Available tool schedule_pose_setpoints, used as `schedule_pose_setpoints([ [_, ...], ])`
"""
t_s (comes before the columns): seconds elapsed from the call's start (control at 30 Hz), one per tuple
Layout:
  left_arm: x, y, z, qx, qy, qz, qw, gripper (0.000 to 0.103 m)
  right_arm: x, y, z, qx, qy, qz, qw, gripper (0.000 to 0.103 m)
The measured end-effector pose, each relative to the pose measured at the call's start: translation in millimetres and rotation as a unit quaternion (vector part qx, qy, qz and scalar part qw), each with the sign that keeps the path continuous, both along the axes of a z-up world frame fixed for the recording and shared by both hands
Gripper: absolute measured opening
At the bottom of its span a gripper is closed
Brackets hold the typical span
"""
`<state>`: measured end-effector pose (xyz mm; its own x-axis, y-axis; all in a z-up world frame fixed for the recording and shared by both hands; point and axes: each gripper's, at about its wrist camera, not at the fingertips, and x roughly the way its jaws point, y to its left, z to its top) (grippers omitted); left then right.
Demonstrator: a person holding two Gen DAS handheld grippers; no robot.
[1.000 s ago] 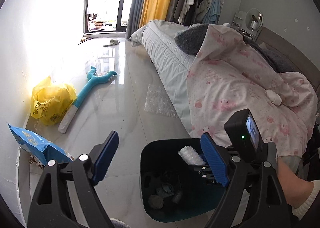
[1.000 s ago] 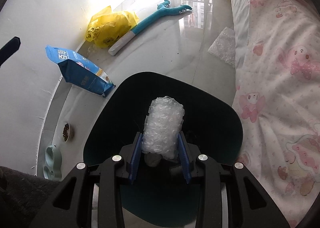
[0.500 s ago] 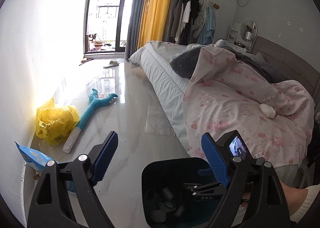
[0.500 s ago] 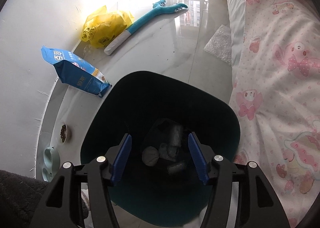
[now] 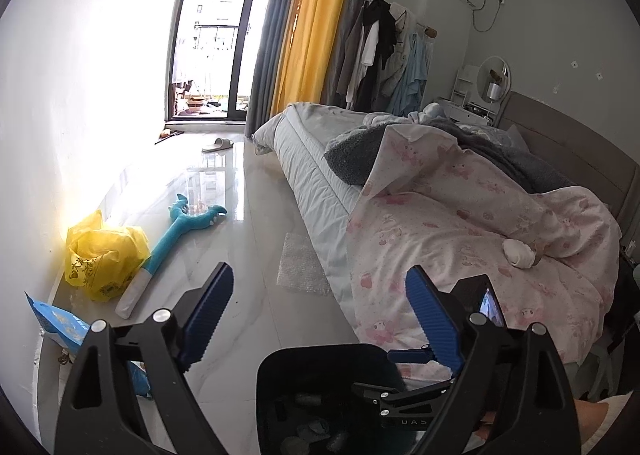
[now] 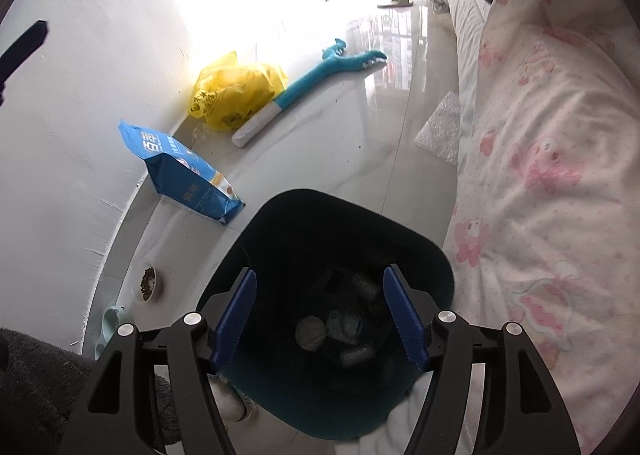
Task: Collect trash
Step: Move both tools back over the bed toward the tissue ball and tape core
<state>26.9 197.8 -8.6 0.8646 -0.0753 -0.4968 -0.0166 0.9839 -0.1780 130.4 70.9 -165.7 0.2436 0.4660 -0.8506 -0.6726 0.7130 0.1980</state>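
Observation:
A dark teal bin [image 6: 280, 223] stands on the floor by the bed, with several crumpled bits of trash [image 6: 344, 327] at its bottom. My right gripper [image 6: 320, 274] hangs above the bin's mouth, jaws opening, with nothing between them. My left gripper [image 5: 318, 275] is beside it, above the bin's near rim [image 5: 320, 355], its jaws wide and still opening, also empty. On the floor lie a bubble-wrap sheet [image 5: 302, 265] against the bed, a yellow plastic bag [image 5: 102, 259] and a blue packet [image 6: 184, 171] by the wall.
A bed with a pink quilt [image 5: 460, 235] fills the right side, with a small white wad [image 5: 518, 251] on it. A teal long-handled toy [image 5: 180, 231] lies near the yellow bag. A pet food bowl [image 6: 149, 281] sits by the wall. A slipper [image 5: 218, 144] lies near the balcony door.
My right gripper opened and let go of the bubble-wrap roll, which dropped into the bin. Both grippers have risen, and the left view has tilted up toward the room.

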Motion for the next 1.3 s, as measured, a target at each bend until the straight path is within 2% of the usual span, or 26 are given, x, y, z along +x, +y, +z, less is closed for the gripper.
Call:
schedule_pose_setpoints([
  [0.57, 34.4, -58.8, 11.3, 0.002, -0.001, -0.017, 0.9998, 0.092, 14.9, -82.5, 69.8, 0.051, -0.087, -0.025, 0.995, 0.073],
  [0.97, 73.9, -108.9, 8.7, 0.006, 0.006, -0.048, 0.9988, 0.092, 46.5, -151.8, 94.1, 0.062, -0.12, -0.065, 0.989, 0.073],
  [1.3, 103.5, -147.7, 7.9, 0.006, 0.01, -0.069, 0.9975, 0.092, 62.6, -200.0, 101.3, 0.062, -0.139, -0.084, 0.985, 0.073],
])
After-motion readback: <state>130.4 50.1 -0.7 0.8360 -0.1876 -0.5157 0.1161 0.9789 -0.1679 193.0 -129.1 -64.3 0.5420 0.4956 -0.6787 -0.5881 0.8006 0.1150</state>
